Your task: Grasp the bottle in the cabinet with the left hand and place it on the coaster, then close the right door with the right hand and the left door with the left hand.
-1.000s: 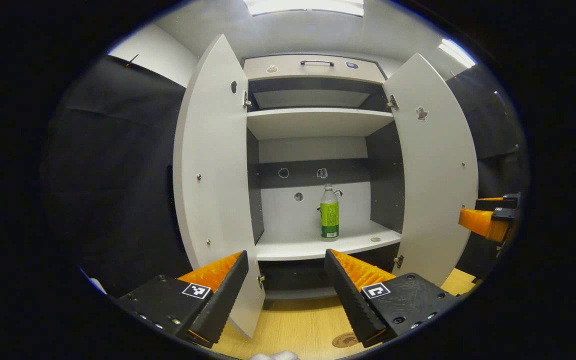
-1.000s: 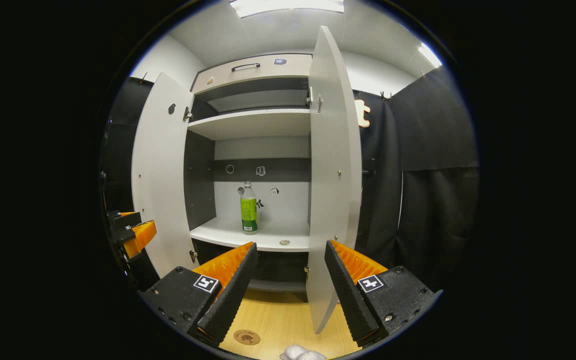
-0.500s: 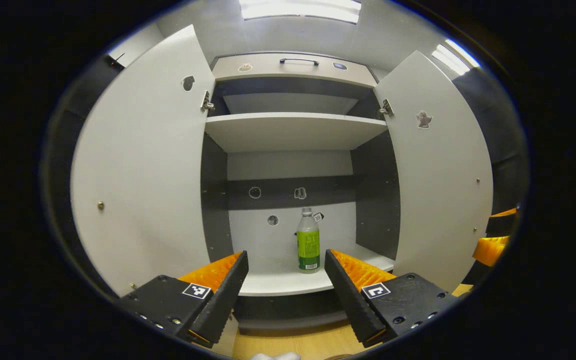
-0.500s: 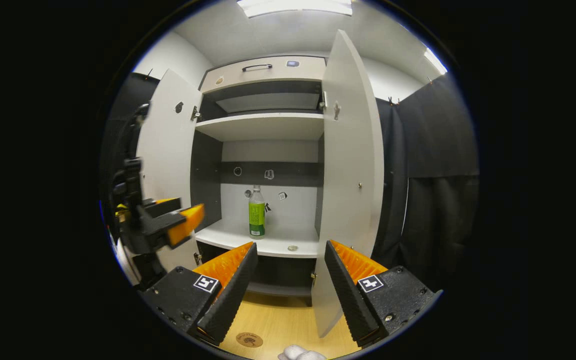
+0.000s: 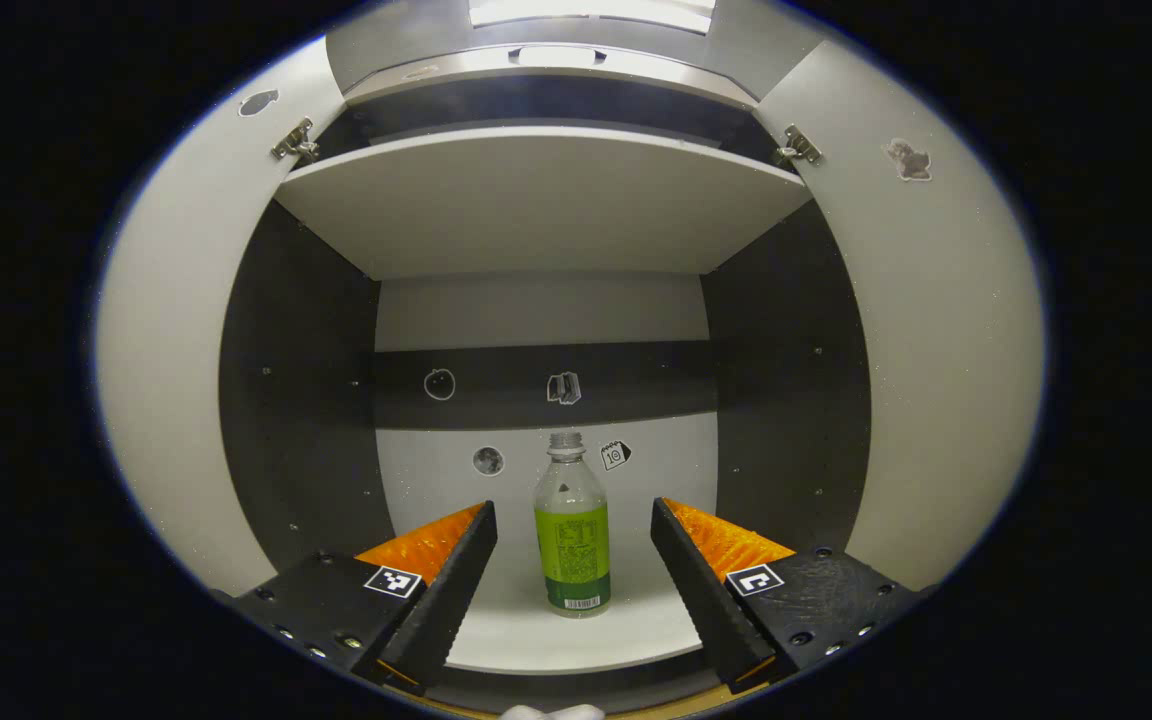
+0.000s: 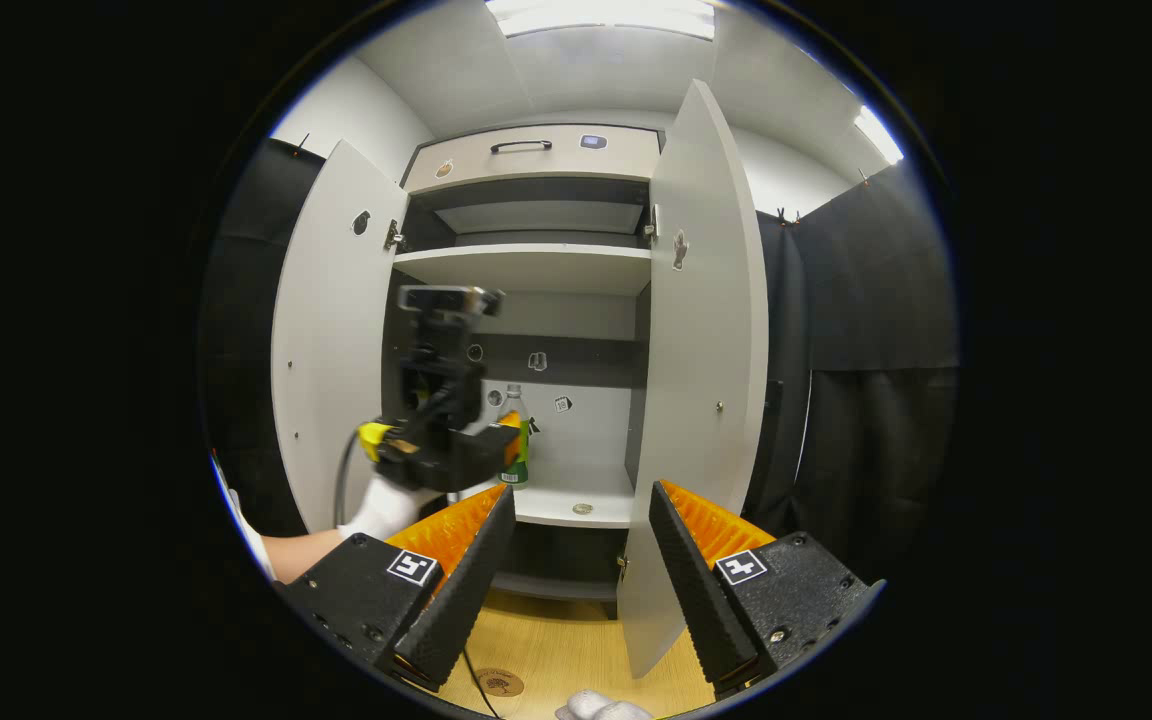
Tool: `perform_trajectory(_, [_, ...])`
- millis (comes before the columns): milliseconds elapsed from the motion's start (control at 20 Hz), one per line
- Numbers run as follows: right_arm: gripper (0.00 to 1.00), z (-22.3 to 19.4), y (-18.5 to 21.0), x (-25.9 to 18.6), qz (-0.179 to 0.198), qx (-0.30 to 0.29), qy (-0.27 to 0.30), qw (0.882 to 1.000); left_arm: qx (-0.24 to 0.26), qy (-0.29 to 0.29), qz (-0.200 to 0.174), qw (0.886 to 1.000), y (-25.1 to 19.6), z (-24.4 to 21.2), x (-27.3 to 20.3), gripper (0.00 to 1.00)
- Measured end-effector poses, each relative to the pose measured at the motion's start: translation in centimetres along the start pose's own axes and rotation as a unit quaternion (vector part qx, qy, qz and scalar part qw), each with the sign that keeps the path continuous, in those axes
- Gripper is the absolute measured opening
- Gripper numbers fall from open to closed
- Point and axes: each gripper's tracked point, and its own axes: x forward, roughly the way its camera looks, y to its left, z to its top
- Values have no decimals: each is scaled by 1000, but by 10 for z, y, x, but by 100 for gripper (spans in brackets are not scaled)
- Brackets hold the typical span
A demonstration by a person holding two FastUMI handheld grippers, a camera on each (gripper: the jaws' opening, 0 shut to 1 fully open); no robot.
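Observation:
A clear bottle [image 5: 572, 545] with a green label stands upright on the cabinet's lower shelf [image 5: 526, 635]. My left gripper [image 5: 572, 508] is open inside the cabinet, with a finger on either side of the bottle and just short of it, not touching. In the right gripper view, the left gripper [image 6: 508, 450], held by a gloved hand [image 6: 381, 505], partly hides the bottle [image 6: 515, 420]. My right gripper [image 6: 582, 492] is open and holds nothing, back from the cabinet. A round coaster [image 6: 499, 683] lies on the wooden table below it. Both doors, left door [image 6: 331, 340] and right door [image 6: 696, 380], stand wide open.
An upper shelf [image 5: 546, 200] hangs over the bottle. The cabinet's dark side walls [image 5: 786, 400] close in on both sides of the left gripper. A small round disc [image 6: 582, 508] lies on the lower shelf to the right. A drawer with a handle [image 6: 521, 146] tops the cabinet.
The left gripper has moved forward between the open doors into the cabinet, up to the bottle. The right gripper has barely moved. The bottle stands where it was.

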Motion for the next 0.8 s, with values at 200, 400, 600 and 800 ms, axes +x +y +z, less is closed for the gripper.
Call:
perform_trajectory(200, [83, -8, 0, 2, -6, -3, 16, 1000, 11, 26, 22, 999, 4, -29, 49, 96])
perform_trajectory(400, [83, -19, -2, 4, -8, -1, 32, 999, 16, 43, 40, 998, 10, -48, 74, 96])
perform_trajectory(600, [83, -26, -4, 1, -12, 10, 42, 999, 21, 53, 34, 998, 7, -53, 88, 96])
perform_trajectory(800, [83, -19, -6, -6, -13, 10, 34, 999, 0, 63, 34, 997, 15, -48, 79, 76])
